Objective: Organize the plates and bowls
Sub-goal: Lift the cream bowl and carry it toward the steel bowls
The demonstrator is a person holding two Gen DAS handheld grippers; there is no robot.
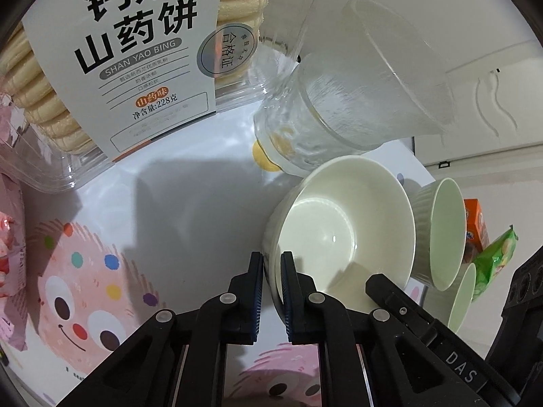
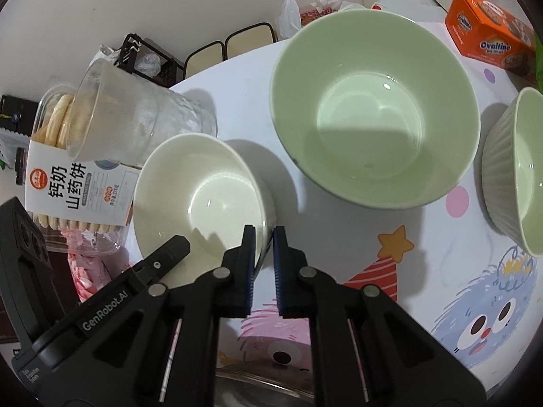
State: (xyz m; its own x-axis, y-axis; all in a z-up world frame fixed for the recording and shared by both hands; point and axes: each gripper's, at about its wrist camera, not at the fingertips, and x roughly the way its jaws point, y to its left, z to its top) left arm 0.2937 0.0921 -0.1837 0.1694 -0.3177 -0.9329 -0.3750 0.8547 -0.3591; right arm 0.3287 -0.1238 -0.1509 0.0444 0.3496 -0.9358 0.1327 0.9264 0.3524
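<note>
On the left stands a clear tub of biscuits, close to the table's left side, with a pink packet beside it. Between the tub and the white bowl lies a bare stretch of the printed tablecloth, the widest free ground in the left wrist view. The left gripper is clamped on the white bowl's near-left rim, one finger inside and one outside. Just behind the bowl a clear glass jug leans over it, touching or nearly touching the far rim; I cannot tell which.

In the right wrist view the right gripper is clamped on the same white bowl at its right rim, with the left gripper's finger reaching in from the lower left. So both claws pinch opposite sides of this one bowl, which sits on the table.

To the right, a large green bowl stands near the white one, a narrow strip of cloth between them. Further right a ribbed green bowl sits by the frame's edge, apart from the large one. An orange box lies behind them. The round table's far edge curves past two chair backs against a pale wall, with plastic bags there.
</note>
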